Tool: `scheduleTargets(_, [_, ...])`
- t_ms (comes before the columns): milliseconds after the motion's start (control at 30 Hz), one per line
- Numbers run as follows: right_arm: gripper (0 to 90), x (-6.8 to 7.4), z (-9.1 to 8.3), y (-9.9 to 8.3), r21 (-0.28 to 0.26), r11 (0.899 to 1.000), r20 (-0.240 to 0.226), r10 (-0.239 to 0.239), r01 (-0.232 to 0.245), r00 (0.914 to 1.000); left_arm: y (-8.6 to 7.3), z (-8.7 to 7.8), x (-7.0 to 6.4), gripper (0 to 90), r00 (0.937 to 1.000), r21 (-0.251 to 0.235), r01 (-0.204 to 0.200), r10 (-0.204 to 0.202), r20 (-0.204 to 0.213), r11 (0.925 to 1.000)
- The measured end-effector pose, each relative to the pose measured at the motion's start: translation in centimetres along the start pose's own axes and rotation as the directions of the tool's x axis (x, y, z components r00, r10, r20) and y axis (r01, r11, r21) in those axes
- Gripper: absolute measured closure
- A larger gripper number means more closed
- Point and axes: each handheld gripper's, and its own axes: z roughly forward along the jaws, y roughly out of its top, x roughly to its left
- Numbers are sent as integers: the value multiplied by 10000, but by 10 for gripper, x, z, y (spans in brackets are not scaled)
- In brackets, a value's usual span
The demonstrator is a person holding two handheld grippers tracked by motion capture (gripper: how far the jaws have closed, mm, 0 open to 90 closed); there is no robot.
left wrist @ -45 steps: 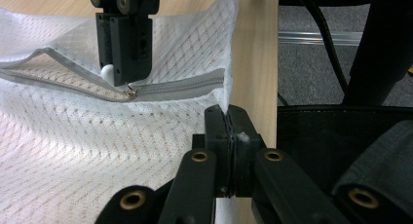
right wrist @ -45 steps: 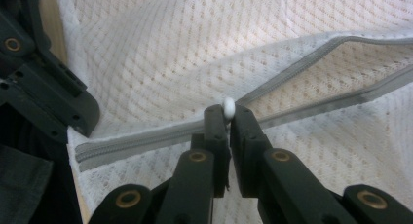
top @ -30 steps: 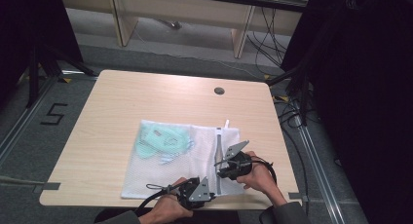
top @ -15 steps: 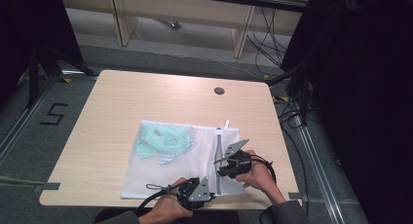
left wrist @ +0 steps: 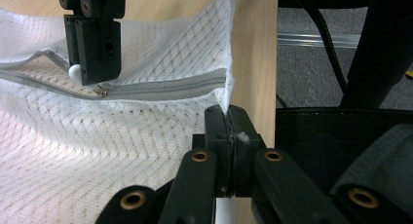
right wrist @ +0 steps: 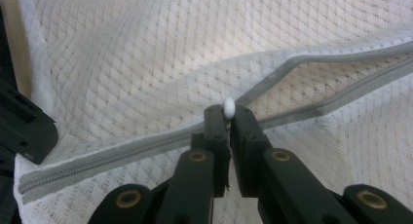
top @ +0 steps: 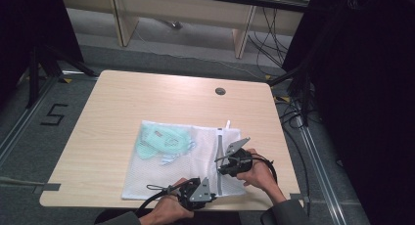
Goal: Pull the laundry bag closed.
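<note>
While the white mesh laundry bag [top: 181, 159] lies flat near the table's [top: 122, 107] front edge, left hand-held gripper [left wrist: 228, 131] clamps its corner hem, right hand-held gripper [right wrist: 229, 118] pinches the white zipper pull [right wrist: 228, 107] along the grey zipper [right wrist: 146, 146]

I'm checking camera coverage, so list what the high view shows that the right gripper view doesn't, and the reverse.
High view alone: the whole table, the green garment inside the mesh bag, and both hands. Right gripper view alone: the right gripper shut on the white zipper pull, with the grey zipper parted beyond it and closed behind. Both share the mesh bag, its zipper, and the left gripper at the bag's near edge.
</note>
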Motion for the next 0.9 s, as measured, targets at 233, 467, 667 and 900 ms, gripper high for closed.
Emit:
scheduleTargets(233, [864, -3, 0, 1, -9, 10000, 105, -28, 28, 9999, 1, -1, 1, 889, 10000, 26, 28, -28, 56, 10000])
scheduleTargets(467, [864, -5, 0, 2, -61, 9999, 148, 94, -94, 9998, 0, 0, 0, 889, 10000, -6, 29, -29, -8, 10000])
scheduleTargets(667, [864, -8, 0, 4, -48, 10000, 267, 80, -79, 9996, 1, -1, 1, 889, 10000, 22, 67, -67, 57, 10000])
scheduleTargets(900, [864, -12, 2, 5, -146, 9998, 304, -89, 94, 9995, 1, -1, 1, 889, 9999, 31, 91, -91, 68, 10000])
